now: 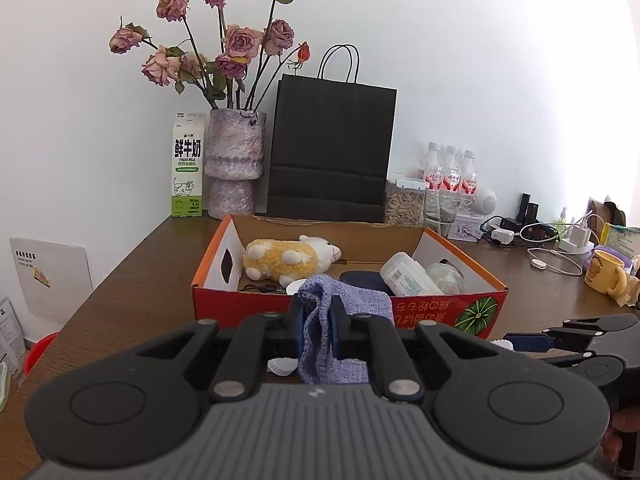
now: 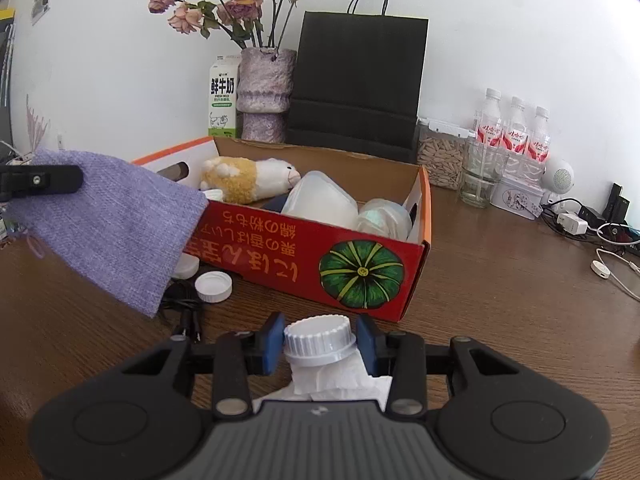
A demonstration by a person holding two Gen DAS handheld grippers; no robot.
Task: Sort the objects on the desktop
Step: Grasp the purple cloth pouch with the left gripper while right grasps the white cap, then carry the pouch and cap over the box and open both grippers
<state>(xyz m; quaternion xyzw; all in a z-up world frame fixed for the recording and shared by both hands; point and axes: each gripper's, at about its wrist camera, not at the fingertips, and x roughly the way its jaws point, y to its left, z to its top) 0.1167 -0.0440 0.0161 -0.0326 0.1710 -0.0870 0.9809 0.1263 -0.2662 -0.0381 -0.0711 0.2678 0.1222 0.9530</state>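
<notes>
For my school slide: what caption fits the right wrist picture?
Right gripper closing around a white ribbed cap before the red pumpkin box.

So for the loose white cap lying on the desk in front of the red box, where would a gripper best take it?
Take the white cap across its ribbed rim, coming from above. It lies flat, open side up, so only the low side wall offers opposing faces. The purple cloth hangs just left of it and a black cable lies beside it, so approach from the right.

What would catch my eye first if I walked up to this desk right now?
Probably the red cardboard box with a green pumpkin picture, mid-desk, holding a yellow plush sheep. Behind it, dried roses in a purple vase stand against the wall. Up front, the left tool pinches a lavender knitted cloth.
</notes>
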